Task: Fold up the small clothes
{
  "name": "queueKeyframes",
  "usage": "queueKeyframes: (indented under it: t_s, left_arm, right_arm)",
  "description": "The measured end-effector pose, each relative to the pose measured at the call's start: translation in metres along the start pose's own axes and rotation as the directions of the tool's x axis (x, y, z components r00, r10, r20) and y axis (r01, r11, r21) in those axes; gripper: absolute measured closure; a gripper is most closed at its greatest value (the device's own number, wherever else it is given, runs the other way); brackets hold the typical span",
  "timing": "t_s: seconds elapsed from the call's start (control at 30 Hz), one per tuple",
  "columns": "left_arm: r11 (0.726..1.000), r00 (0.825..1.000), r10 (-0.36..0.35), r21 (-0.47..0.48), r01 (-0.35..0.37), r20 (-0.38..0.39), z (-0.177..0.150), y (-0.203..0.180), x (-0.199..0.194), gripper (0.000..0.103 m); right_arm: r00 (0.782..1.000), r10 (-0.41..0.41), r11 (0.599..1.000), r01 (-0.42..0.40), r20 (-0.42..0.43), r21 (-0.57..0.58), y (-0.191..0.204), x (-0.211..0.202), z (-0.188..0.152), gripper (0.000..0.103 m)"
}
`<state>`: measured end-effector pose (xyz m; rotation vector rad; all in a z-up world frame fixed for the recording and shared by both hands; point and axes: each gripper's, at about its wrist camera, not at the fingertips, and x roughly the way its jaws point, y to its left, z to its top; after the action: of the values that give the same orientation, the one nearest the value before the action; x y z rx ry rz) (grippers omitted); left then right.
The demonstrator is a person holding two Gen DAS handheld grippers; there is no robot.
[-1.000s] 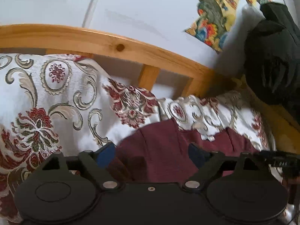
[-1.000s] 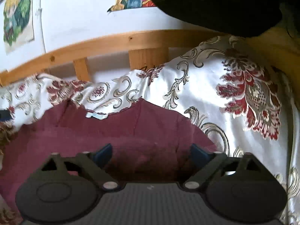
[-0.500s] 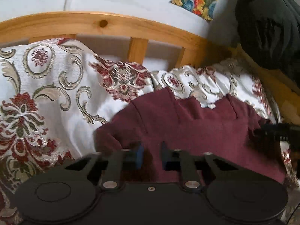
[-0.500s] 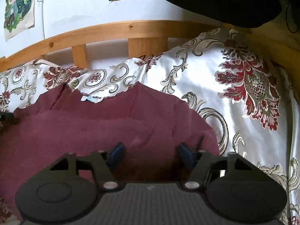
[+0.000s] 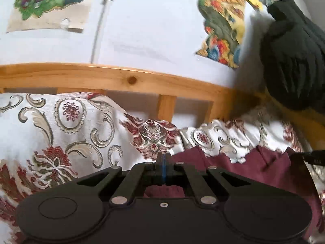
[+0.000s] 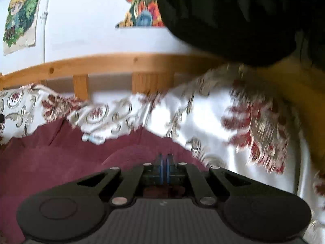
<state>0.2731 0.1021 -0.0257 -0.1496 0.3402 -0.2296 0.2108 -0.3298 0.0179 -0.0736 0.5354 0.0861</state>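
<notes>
Item: maroon garment (image 6: 61, 162), small, lying spread on a floral bedspread (image 5: 61, 134) beside a wooden bed rail (image 5: 121, 79). Its far edge, with a dip like a neckline, points toward the rail. In the left wrist view the same garment (image 5: 270, 168) lies right of centre.

Left gripper (image 5: 163, 162): jaws fully together, blue pads meeting. Maroon cloth shows just beneath and behind the fingers; by appearance the near left edge is pinched, though the pinch point itself is hidden by the gripper body.

Right gripper (image 6: 165, 162): jaws closing, drawn in to a thin slit. Maroon cloth shows beneath the pads, and a raised hump of fabric sits just ahead of them, which suggests the near right edge is caught.

Progress: early. No fold line is visible; the garment looks to be a single flat layer apart from that hump. Judged step in hand: both near corners taken up, ready to be carried toward the far edge. Left to do: this first fold, any further folds, and smoothing.

Writing and labels: a small pale tag (image 6: 91, 137) at the neckline, too blurred to read. Posters (image 5: 50, 2) on the wall show coloured pictures only; no legible text. No brand is seen on either gripper.

Other: a dark bundle (image 5: 294, 50) hangs at the right.
</notes>
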Motion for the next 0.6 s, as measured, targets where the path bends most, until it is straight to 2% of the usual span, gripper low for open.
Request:
queueKeyframes:
  t_s: [0.1, 0.17, 0.2, 0.27, 0.4, 0.53, 0.6]
  left_arm:
    - [0.991, 0.991, -0.091, -0.107, 0.080, -0.101, -0.004, 0.012, 0.013, 0.103]
    - [0.985, 0.983, -0.106, -0.151, 0.083, -0.153, -0.010, 0.014, 0.021, 0.100]
    - [0.985, 0.978, -0.106, -0.152, 0.079, -0.180, -0.013, 0.014, 0.025, 0.097]
    - [0.988, 0.971, -0.098, -0.141, 0.068, -0.220, -0.017, 0.012, 0.031, 0.084]
    - [0.987, 0.959, -0.104, -0.145, 0.068, -0.262, -0.023, 0.011, 0.037, 0.079]
    - [0.987, 0.942, -0.115, -0.144, 0.072, -0.317, -0.030, 0.010, 0.044, 0.064]
    - [0.989, 0.939, -0.095, -0.136, 0.052, -0.332, -0.033, 0.010, 0.046, 0.064]
  right_arm:
    - [1.000, 0.004, 1.000, -0.005, -0.020, -0.012, 0.002, 0.004, 0.001, 0.099]
    - [0.999, -0.006, 1.000, 0.006, -0.033, -0.017, 0.004, 0.008, -0.004, 0.099]
    - [0.999, -0.013, 1.000, 0.012, -0.041, -0.013, 0.004, 0.009, -0.007, 0.099]
    - [0.998, -0.020, 1.000, 0.020, -0.064, 0.009, 0.001, 0.011, -0.013, 0.099]
    - [0.995, -0.027, 0.999, 0.031, -0.096, 0.036, -0.007, 0.013, -0.023, 0.099]
    - [0.994, -0.025, 0.998, 0.031, -0.109, 0.051, -0.010, 0.014, -0.027, 0.098]
    - [0.993, -0.024, 0.998, 0.029, -0.114, 0.048, -0.010, 0.014, -0.028, 0.098]
